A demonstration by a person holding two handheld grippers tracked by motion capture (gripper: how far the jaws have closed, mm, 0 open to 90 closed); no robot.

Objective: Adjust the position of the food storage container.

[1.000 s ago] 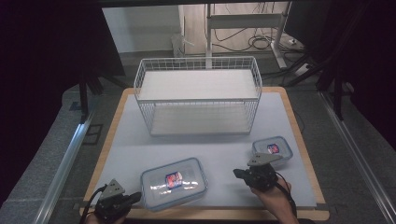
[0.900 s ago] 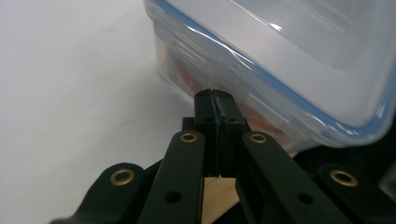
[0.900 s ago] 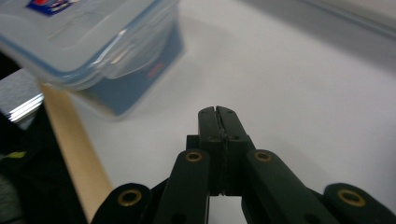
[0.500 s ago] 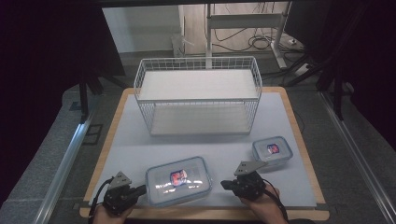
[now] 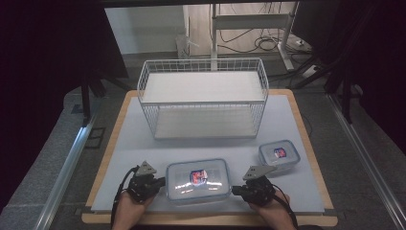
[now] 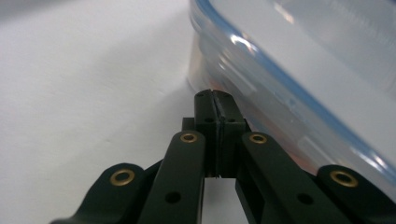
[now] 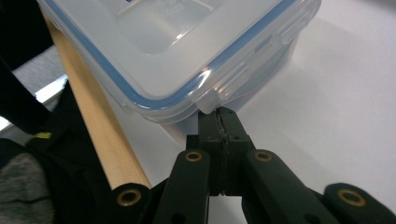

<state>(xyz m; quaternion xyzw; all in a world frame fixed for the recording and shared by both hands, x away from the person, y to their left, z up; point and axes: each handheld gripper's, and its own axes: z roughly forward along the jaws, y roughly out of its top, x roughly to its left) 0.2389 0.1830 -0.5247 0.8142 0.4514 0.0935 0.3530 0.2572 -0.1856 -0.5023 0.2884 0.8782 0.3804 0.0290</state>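
The big clear box with the blue-rimmed lid sat low on the counter, at about six o'clock from the wire basket, close to the near wooden edge. The left tongs came at it from nine o'clock, and the right tongs from about four o'clock, so the box lay squarely between the two of them. In the left gripper view the left tongs were pressed flat together with nothing between them, their tips right up against the lower wall of the box, touching it or as good as. In the right gripper view the right tongs were closed tight as well, empty, their tips tucked just under the lid tab at the corner of the box, with the wooden edge of the counter running off beside it. Both hands sat at the bottom of the high view, one behind each tool. A small box of the same kind, blue rim and a red label on top, stood apart at about two o'clock from the big one, just beyond the right tongs. The wire basket stood at twelve o'clock on the counter, well clear of everything else.
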